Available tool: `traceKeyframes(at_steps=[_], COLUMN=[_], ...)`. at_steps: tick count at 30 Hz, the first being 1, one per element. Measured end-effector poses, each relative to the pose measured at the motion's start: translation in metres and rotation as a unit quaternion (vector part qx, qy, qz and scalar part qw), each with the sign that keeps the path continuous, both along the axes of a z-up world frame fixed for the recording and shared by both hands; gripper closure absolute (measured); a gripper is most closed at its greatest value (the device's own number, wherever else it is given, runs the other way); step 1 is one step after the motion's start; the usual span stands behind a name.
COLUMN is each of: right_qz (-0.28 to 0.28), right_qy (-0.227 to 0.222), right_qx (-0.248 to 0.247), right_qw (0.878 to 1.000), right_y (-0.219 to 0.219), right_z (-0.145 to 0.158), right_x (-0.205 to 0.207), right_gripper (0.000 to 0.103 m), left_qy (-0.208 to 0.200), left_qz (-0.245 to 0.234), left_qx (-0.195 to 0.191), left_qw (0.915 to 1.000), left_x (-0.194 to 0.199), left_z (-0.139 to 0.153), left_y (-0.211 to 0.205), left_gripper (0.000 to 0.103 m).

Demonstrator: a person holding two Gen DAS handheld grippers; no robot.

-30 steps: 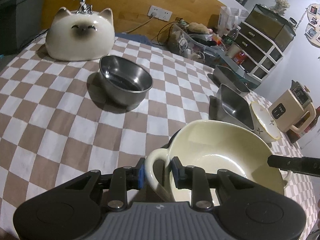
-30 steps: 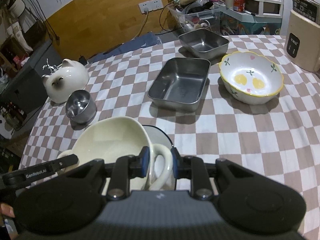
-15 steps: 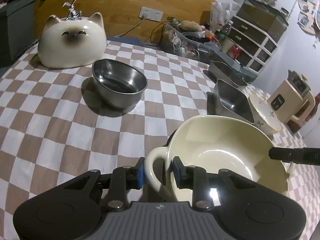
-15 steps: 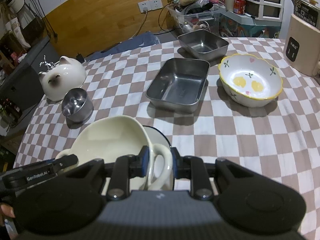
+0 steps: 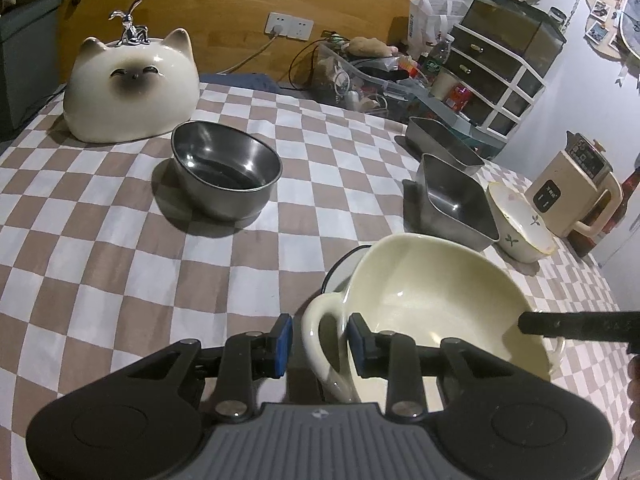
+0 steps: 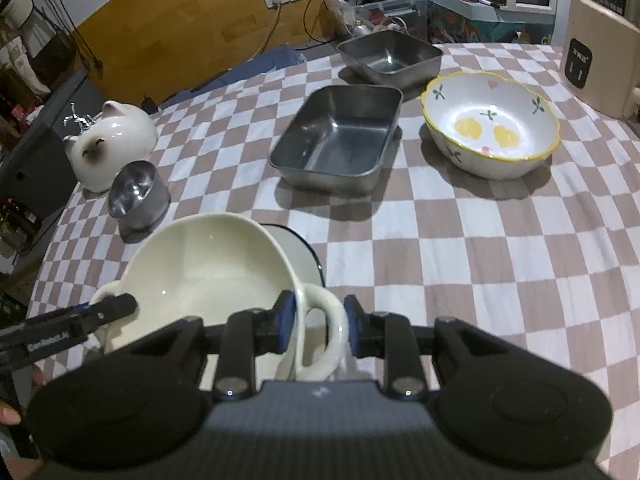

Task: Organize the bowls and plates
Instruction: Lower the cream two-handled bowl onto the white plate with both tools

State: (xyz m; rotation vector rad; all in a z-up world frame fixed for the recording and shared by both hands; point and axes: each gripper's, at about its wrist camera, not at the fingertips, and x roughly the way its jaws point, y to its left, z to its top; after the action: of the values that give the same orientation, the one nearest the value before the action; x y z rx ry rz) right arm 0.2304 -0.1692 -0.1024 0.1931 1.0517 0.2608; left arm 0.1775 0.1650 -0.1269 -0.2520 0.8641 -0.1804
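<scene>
A cream two-handled bowl point(image 5: 436, 304) point(image 6: 208, 264) is held between both grippers above a white dark-rimmed plate point(image 6: 296, 244) point(image 5: 340, 268) on the checked tablecloth. My left gripper point(image 5: 320, 340) is shut on the bowl's left handle. My right gripper point(image 6: 320, 320) is shut on its right handle. A round steel bowl point(image 5: 228, 176) point(image 6: 138, 196), two steel trays point(image 6: 340, 140) point(image 6: 390, 58) and a flowered bowl point(image 6: 490, 132) point(image 5: 520, 224) stand further off.
A white cat-shaped ceramic piece point(image 5: 132, 92) point(image 6: 112, 144) stands at the far left. A beige kettle point(image 5: 576, 192) point(image 6: 600, 60) stands at the far right. Drawers and a cluttered box point(image 5: 400, 76) lie behind the table.
Both grippers and the cream bowl have lifted and tilted a little; the view has shifted slightly, and the grip on both handles is unchanged.
</scene>
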Motion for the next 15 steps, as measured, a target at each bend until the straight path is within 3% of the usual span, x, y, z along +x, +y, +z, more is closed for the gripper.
traceKeyframes(at_steps=[15], right_qz=[-0.017], right_qy=[0.005], right_qx=[0.02], right_qw=[1.0], right_y=[-0.0067], right_z=[-0.0106], right_x=[-0.0041], right_gripper=[0.07], left_qy=[0.001], left_qz=[0.0], left_qx=[-0.003], left_qw=[1.0], left_x=[0.0002], left_z=[0.0006], left_y=[-0.0004], left_gripper=[0.069])
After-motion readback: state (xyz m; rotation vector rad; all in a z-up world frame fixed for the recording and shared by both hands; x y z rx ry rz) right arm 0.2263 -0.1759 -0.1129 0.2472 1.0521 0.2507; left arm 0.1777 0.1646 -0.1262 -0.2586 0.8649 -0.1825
